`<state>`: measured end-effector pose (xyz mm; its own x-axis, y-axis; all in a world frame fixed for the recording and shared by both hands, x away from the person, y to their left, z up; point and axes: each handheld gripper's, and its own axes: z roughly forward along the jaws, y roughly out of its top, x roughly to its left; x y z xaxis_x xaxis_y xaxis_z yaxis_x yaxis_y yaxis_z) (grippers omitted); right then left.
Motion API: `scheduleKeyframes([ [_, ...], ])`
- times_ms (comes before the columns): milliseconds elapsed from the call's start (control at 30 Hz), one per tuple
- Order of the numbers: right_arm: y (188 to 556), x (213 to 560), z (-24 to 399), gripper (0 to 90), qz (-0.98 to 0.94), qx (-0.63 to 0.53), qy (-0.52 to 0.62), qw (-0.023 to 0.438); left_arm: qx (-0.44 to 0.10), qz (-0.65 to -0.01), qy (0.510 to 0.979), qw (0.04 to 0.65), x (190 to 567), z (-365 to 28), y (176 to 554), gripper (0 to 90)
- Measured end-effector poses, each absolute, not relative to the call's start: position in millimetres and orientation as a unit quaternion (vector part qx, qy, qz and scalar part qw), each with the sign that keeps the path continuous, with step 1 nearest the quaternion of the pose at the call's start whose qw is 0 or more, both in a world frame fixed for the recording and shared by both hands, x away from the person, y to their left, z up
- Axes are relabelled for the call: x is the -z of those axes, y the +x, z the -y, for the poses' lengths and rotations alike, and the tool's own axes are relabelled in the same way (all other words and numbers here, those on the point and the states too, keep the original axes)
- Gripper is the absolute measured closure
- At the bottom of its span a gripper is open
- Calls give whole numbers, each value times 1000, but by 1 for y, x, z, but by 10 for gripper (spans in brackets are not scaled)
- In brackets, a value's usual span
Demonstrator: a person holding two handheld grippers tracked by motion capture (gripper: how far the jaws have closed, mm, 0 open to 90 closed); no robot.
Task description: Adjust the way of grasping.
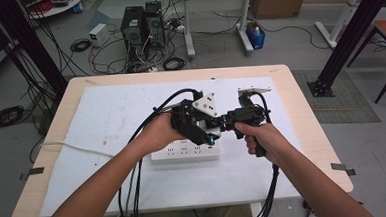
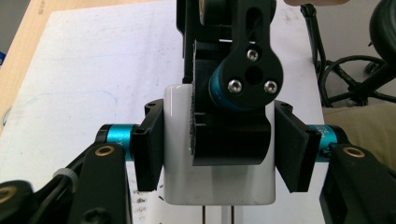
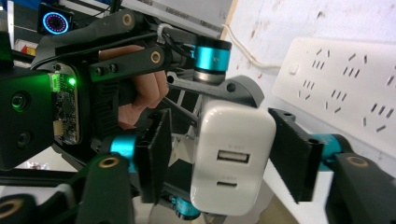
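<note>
Handover midway: left tool (image 2: 219,154) clamps the white, rounded plastic USB charger (image 3: 233,158), right tool (image 3: 231,158) half-open around it, pads not pressing; plugging into the white power strip (image 1: 183,154) below remains.

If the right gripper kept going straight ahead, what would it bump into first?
Probably the white charger, already between the right gripper's open jaws. Behind it sits the left gripper, shut on the charger, though depth is hard to judge.

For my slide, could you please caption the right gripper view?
White charger held by the left gripper, between the right gripper's open jaws, beside a power strip.
</note>
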<state>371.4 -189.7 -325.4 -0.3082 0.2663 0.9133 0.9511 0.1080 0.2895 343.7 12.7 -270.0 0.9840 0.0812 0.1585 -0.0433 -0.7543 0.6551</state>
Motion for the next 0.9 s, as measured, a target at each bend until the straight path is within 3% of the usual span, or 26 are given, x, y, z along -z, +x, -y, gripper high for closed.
scheduleKeyframes([
  [233,372,328,190,567,645,478,-471,365,-98,-5,930,353,270,-12,343,425],
  [533,371,330,188,622,639,471,-490,360,-111,-12,932,345,272,-10,342,409],
  [600,371,330,189,622,648,466,-497,339,-117,-22,931,344,271,-11,343,316],
  [733,372,329,199,622,667,464,-500,299,-102,-48,939,325,272,-21,346,233],
  [900,372,324,215,622,715,442,-492,225,-86,-86,945,303,275,-47,353,214],
])
